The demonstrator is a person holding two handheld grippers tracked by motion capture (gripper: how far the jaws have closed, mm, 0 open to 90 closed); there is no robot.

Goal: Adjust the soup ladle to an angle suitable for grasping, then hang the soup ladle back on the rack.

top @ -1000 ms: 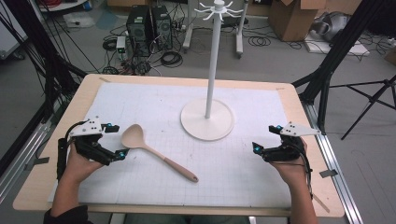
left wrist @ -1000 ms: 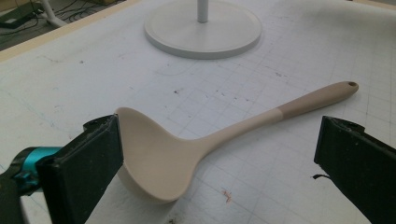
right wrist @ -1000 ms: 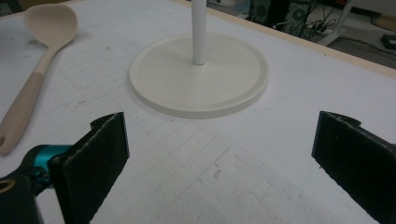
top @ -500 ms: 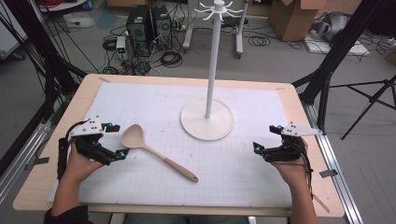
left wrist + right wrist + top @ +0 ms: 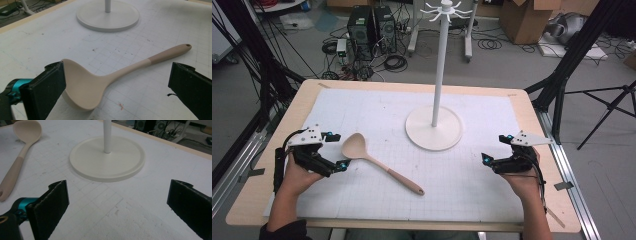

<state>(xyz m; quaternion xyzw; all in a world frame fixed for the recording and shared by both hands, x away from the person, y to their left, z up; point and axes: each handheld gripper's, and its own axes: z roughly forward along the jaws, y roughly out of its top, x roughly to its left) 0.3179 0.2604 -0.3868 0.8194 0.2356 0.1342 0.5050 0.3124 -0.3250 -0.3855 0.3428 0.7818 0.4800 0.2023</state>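
One spoon [image 5: 379, 162], one white stand [image 5: 434, 127], two open claws

Spoon [image 5: 100, 77] between wide-apart left claw [image 5: 117, 90] jaws

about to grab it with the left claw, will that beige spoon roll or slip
The beige, smooth-looking long-handled spoon lies flat with its rounded bowl by the left claw, so it may rock or pivot if nudged. The round tapered handle could slip between flat pads. It looks light and probably fairly stiff.

Spoon [image 5: 90, 82] matt, prob. silicone; stand base [image 5: 107, 160] smooth matt plastic.
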